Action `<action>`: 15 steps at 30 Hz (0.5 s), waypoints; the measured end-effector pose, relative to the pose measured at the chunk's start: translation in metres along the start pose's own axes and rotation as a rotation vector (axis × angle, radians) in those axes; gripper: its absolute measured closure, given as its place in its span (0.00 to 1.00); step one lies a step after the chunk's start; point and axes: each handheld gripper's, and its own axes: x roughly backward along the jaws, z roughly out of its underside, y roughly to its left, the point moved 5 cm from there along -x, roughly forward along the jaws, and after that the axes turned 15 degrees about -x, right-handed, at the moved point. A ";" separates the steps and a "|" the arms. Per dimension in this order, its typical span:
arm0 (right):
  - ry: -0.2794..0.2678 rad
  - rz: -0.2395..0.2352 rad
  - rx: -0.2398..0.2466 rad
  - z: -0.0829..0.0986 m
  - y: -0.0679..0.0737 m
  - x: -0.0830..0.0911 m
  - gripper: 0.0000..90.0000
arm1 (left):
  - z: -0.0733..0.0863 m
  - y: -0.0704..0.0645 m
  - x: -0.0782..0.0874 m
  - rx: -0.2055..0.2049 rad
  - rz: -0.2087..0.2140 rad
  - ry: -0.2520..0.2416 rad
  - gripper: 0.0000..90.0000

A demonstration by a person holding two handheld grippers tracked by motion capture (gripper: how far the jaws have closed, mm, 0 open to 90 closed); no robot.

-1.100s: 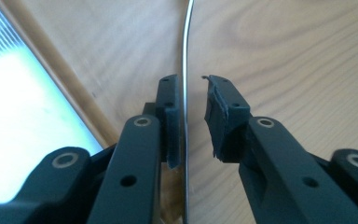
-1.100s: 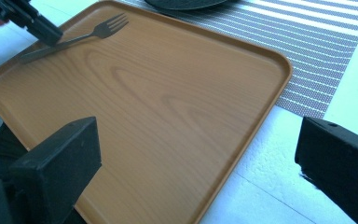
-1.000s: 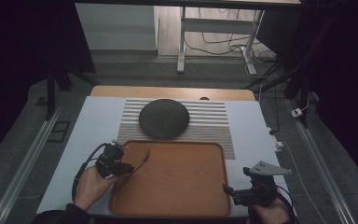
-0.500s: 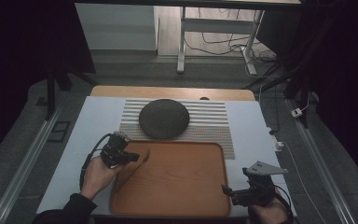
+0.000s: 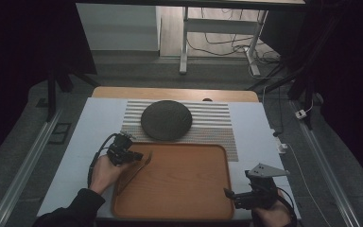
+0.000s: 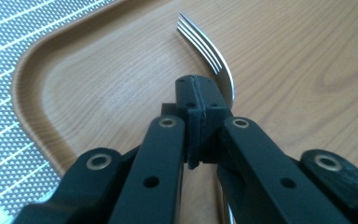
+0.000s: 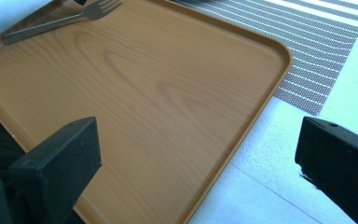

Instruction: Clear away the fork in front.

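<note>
1. No brand, label or readable writing shows on any object.
2. The fork [image 6: 209, 56] is plain silver metal with four tines. It lies in the wooden tray [image 5: 179, 213] at the tray's far left corner, tines pointing toward the tray's middle.
3. The left claw [image 6: 196, 100] has its jaws pressed together over the fork's neck, just behind the tines. In the left gripper view the handle is hidden under the black jaws.
4. In the right gripper view the fork [image 7: 60, 21] shows whole but small at the tray's far corner, its handle running along the rim.
5. The right claw [image 7: 200, 154] is spread wide and holds nothing. It sits over the tray's near right edge, one jaw above the wood and the other above the white worktop [image 5: 255, 132].
6. The tray is orange-brown with a raised rim and rounded corners.
7. Beyond the tray, a dark round plate [image 5: 166, 119] rests on a striped placemat [image 5: 212, 124].
8. In the high view the fork is dim and hard to make out beside the left hand [image 5: 105, 171].
</note>
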 end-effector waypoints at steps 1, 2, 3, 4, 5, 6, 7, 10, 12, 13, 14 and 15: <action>0.001 -0.001 0.000 0.000 0.000 0.000 0.00 | -0.002 -0.004 -0.001 -0.024 -0.004 0.001 0.98; 0.002 -0.001 0.001 0.000 0.000 0.000 0.00 | -0.004 -0.008 -0.002 -0.046 -0.006 0.005 0.98; 0.002 -0.002 0.000 0.000 0.000 0.000 0.00 | -0.006 -0.011 -0.004 -0.055 -0.008 0.010 0.98; 0.003 -0.002 0.002 0.000 0.000 0.000 0.00 | -0.007 -0.014 -0.005 -0.061 -0.004 0.006 0.98; 0.002 -0.003 0.000 0.000 0.000 0.000 0.00 | -0.009 -0.018 -0.006 -0.068 0.003 0.004 0.98; 0.001 -0.003 0.001 0.000 0.000 0.000 0.00 | -0.010 -0.021 -0.007 -0.075 0.006 0.004 0.98; 0.001 -0.004 0.001 0.000 0.000 0.000 0.00 | -0.012 -0.024 -0.007 -0.081 0.014 0.000 0.98; 0.004 -0.007 0.003 0.000 0.000 0.000 0.00 | -0.015 -0.032 -0.011 -0.099 0.036 0.001 0.98; 0.005 -0.006 0.002 0.000 0.000 0.000 0.00 | -0.015 -0.033 -0.013 -0.104 0.031 0.008 0.98; 0.005 -0.007 0.002 0.000 0.000 0.000 0.00 | -0.015 -0.033 -0.013 -0.101 0.035 0.004 0.98; 0.005 -0.008 0.002 0.000 0.000 0.000 0.00 | -0.016 -0.034 -0.012 -0.102 0.037 0.002 0.98; 0.004 -0.011 0.001 0.000 0.000 0.000 0.00 | -0.017 -0.035 -0.011 -0.105 0.037 -0.003 0.98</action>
